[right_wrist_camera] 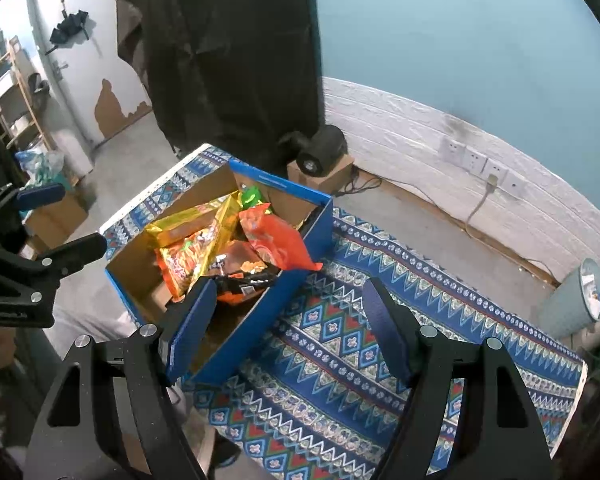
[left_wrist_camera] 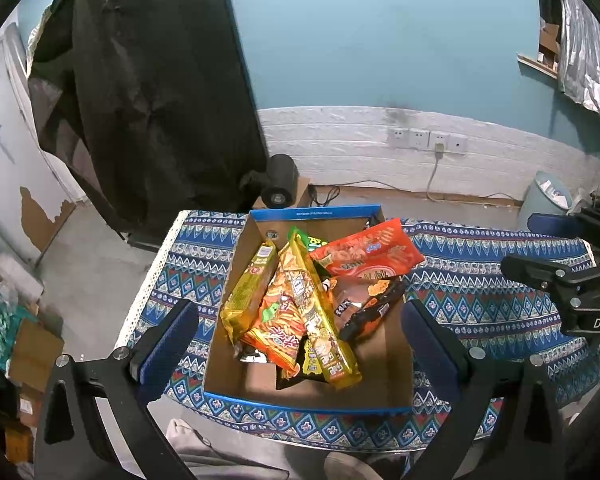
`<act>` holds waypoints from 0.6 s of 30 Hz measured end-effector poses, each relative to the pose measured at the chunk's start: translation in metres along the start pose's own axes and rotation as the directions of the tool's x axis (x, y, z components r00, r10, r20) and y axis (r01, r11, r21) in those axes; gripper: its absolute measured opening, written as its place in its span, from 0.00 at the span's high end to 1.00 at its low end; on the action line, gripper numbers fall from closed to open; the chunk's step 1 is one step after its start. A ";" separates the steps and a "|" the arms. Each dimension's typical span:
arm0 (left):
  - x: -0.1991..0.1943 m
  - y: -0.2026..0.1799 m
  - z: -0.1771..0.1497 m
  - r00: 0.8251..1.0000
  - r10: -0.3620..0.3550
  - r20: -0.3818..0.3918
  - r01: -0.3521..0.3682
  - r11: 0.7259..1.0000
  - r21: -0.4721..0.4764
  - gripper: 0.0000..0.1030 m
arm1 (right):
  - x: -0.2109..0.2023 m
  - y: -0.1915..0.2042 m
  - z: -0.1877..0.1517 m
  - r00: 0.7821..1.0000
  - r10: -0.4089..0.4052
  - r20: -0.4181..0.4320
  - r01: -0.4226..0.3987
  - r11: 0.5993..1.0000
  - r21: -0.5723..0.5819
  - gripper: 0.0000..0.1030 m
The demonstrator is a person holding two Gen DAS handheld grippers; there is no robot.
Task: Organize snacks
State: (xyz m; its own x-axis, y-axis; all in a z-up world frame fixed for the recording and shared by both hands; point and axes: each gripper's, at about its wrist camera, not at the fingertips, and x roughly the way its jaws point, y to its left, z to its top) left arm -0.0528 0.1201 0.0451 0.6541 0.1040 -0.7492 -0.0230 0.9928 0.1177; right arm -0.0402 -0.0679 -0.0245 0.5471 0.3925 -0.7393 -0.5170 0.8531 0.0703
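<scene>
Left gripper [left_wrist_camera: 300,336] hovering wide open, empty, straddling box [left_wrist_camera: 228,264] of piled snacks [left_wrist_camera: 300,300]; right gripper [right_wrist_camera: 288,320] idling open, empty, beside box, over cloth [right_wrist_camera: 340,344].

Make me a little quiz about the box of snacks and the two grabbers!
1. True or false: the red snack bag pokes over the rim of the cardboard box.
2. Which gripper holds a snack? A) left gripper B) right gripper C) neither
3. Fill in: the box sits on a blue patterned ____.

Key
1. True
2. C; both are open and hold nothing
3. Tablecloth
</scene>
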 end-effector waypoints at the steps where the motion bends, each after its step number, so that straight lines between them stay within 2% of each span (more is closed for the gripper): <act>1: 0.000 0.000 0.000 1.000 0.001 -0.002 -0.001 1.000 0.001 0.01 | 0.000 0.000 0.000 1.000 0.002 -0.001 -0.002 1.000 0.000 0.27; 18: 0.000 -0.001 0.001 1.000 0.019 0.003 -0.019 1.000 0.003 0.01 | 0.000 0.000 0.000 1.000 -0.002 -0.003 0.002 1.000 -0.002 0.27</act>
State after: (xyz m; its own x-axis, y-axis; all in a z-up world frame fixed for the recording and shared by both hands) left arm -0.0519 0.1195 0.0456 0.6556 0.1225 -0.7451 -0.0334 0.9905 0.1335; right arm -0.0398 -0.0679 -0.0245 0.5461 0.3903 -0.7412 -0.5175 0.8530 0.0678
